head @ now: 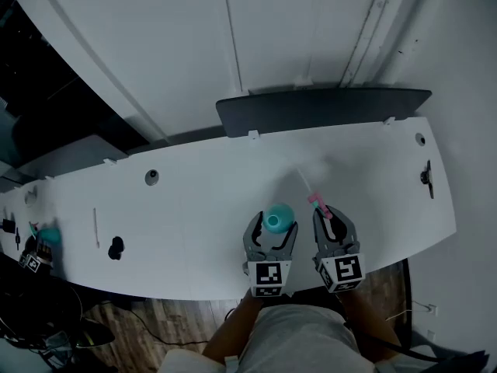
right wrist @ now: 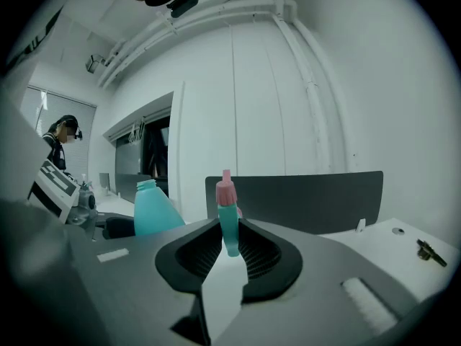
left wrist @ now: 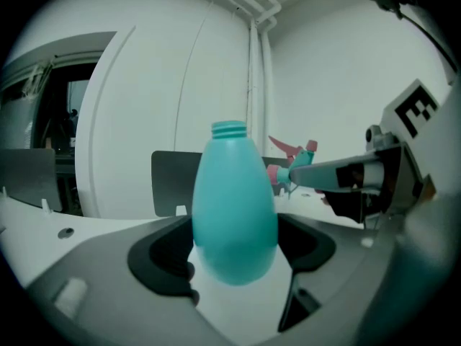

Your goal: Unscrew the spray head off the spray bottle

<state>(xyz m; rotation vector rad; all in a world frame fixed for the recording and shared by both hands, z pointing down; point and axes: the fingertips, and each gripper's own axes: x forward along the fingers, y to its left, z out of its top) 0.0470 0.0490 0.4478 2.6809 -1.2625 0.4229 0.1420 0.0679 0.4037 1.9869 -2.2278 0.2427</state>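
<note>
A teal spray bottle (head: 278, 217) (left wrist: 234, 200) stands upright between the jaws of my left gripper (head: 272, 222) (left wrist: 234, 245), which is shut on its body. The bottle's threaded neck is bare and open at the top. Just to its right my right gripper (head: 326, 214) (right wrist: 229, 245) is shut on the teal spray head (head: 318, 204) (right wrist: 228, 218) with its pink nozzle upward. The head is apart from the bottle, and its thin dip tube (head: 303, 182) trails away over the table. The right gripper view shows the bottle (right wrist: 153, 211) at its left.
A white table (head: 194, 208) runs left to right, with a dark panel (head: 322, 107) standing along its far edge. On it lie a round grommet (head: 151, 177), a small black object (head: 116, 247), a teal item (head: 48, 235) and black hardware (head: 426, 176). A person (right wrist: 61, 139) stands far off.
</note>
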